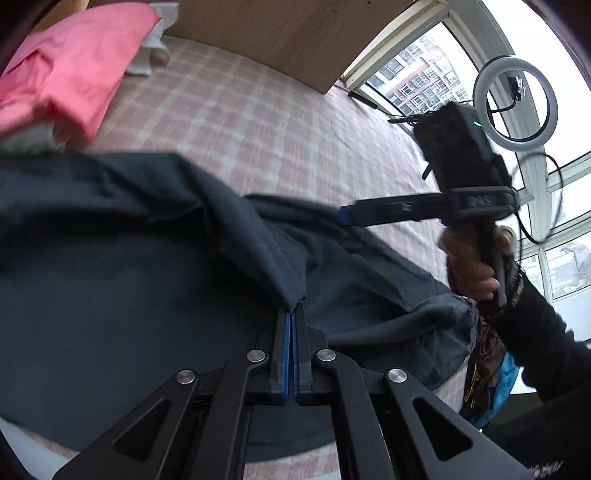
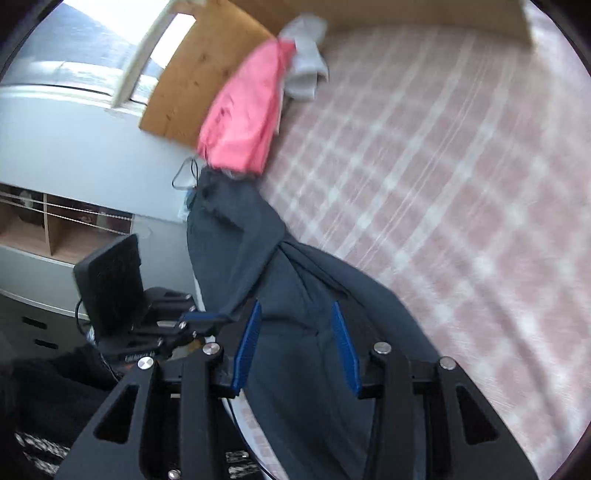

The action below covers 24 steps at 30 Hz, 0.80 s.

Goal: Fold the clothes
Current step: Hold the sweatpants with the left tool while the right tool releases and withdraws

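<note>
A dark navy garment [image 1: 110, 266] lies crumpled across the near part of the pink checked bed [image 1: 240, 122]. My left gripper [image 1: 293, 314] is shut on a raised fold of it, the blue pads pressed together on the cloth. In the right wrist view the same garment [image 2: 295, 369] runs under my right gripper [image 2: 297, 325], whose blue pads [image 2: 249, 343] stand apart and do not press on it. The left gripper [image 2: 207, 317] shows there at the left, pinching the garment's edge. A hand holds the right gripper [image 1: 349, 218] above the garment's far side.
Folded pink clothes [image 1: 62, 74] and a pale cloth [image 1: 155, 40] sit at the bed's far corner by a wooden headboard [image 1: 277, 33]. A ring light [image 1: 515, 103] stands before the window. Shelves [image 2: 55, 232] line the wall beside the bed. Bare checked sheet [image 2: 443, 184] spreads beyond the garment.
</note>
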Tool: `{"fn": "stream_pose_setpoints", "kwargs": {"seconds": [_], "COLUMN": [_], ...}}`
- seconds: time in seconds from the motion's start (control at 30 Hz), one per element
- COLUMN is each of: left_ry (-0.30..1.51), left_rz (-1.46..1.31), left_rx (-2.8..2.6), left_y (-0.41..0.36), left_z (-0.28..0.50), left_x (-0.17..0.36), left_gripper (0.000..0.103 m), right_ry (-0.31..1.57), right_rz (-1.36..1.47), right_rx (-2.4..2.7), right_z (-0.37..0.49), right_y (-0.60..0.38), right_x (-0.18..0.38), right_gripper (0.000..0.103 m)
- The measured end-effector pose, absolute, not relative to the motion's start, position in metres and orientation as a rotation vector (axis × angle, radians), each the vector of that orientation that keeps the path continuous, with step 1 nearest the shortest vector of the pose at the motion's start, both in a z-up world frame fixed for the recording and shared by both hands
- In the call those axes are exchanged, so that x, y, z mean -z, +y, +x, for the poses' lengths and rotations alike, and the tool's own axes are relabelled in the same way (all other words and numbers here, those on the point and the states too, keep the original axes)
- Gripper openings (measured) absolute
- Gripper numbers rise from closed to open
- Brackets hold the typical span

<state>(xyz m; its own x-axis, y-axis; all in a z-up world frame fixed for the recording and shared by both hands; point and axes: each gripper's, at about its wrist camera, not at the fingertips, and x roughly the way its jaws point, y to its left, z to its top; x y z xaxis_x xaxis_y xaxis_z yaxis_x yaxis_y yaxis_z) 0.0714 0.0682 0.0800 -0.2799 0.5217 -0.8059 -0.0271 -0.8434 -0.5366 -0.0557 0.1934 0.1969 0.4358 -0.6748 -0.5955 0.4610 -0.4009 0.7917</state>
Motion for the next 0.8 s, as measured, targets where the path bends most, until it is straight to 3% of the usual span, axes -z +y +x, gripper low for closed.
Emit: {"fn": "stream_pose_setpoints", "kwargs": {"seconds": [0.23, 0.43, 0.63, 0.67, 0.73, 0.8], "left_ry": [-0.652, -0.536, -0.474, -0.453, -0.395, -0.370], "left_rz": [-1.547, -1.527, -1.783, -1.780, -1.751, -1.741], "left_rx": [-2.182, -2.223, -2.179, -2.169, -2.183, -2.170], "left_y": [0.063, 0.053, 0.017, 0.018, 0.021, 0.021], "left_z": [0.079, 0.079, 0.093, 0.095, 0.098, 0.096], "left_x": [-0.091, -0.093, -0.038, -0.032, -0.033, -0.033], "left_gripper": [0.000, 0.003, 0.003, 0.002, 0.002, 0.002], "right_ry": [-0.329, -0.522, -0.727, -0.728, -0.673, -0.572], "right_rz": [1.606, 1.638, 1.615, 1.607, 1.555, 1.521], "right_rx": [1.027, 0.930, 1.005, 1.067, 1.155, 1.292], "right_z": [-0.046, -0.060, -0.086, -0.092, -0.104, -0.117], "right_y": [0.142, 0.098, 0.096, 0.098, 0.098, 0.096], "right_x": [-0.166, -0.140, -0.138, -0.142, -0.156, -0.168], "right_gripper": [0.040, 0.040, 0.039, 0.037, 0.010, 0.007]}}
